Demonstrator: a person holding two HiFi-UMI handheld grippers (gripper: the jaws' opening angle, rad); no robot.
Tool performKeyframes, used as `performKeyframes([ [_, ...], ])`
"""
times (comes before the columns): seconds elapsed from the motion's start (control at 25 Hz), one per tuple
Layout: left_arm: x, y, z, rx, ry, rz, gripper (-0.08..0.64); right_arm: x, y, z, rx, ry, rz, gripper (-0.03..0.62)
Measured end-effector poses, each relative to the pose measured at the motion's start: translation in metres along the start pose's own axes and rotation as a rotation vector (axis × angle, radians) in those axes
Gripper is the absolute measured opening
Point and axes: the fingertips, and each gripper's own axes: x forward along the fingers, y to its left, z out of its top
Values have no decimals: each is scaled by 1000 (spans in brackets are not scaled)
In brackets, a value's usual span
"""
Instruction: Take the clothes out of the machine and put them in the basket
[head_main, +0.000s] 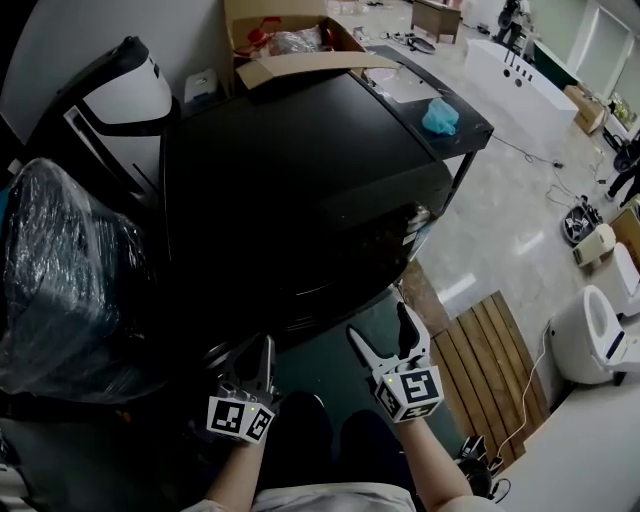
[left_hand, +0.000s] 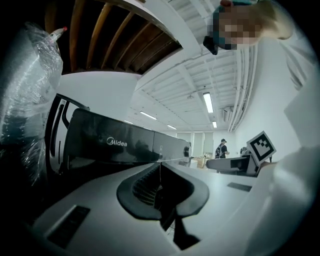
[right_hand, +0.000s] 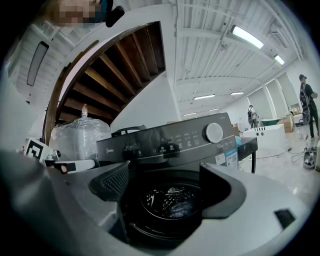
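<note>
We aim our right gripper (head_main: 380, 325), jaws wide, at the machine (head_main: 300, 200) filling mid-frame, ready to reach the clothes (right_hand: 177, 207) in its drum; our left gripper (head_main: 258, 350) hangs pinched together, empty.

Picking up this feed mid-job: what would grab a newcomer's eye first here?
The big black washing machine fills the middle of the head view, with a plastic-wrapped bundle at its left and an open cardboard box beyond it. In the right gripper view, the right gripper holds its jaws apart, framing the machine's round porthole. The left gripper is shut on nothing, low in front.
</note>
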Motion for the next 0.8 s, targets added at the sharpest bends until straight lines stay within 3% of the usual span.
performKeyframes([
  [0.32,21,3,-63,49,-37,-49,21,25,-27,-61,-8,-65,21,430],
  [0.52,33,19,-104,7,-40,8,23,41,-36,-94,-18,-64,42,420],
  [0.68,41,19,-120,9,-76,-18,22,50,-36,-117,-39,-55,66,425],
  [0.8,55,13,-134,10,-53,-47,22,52,-38,-132,-29,-48,72,423],
])
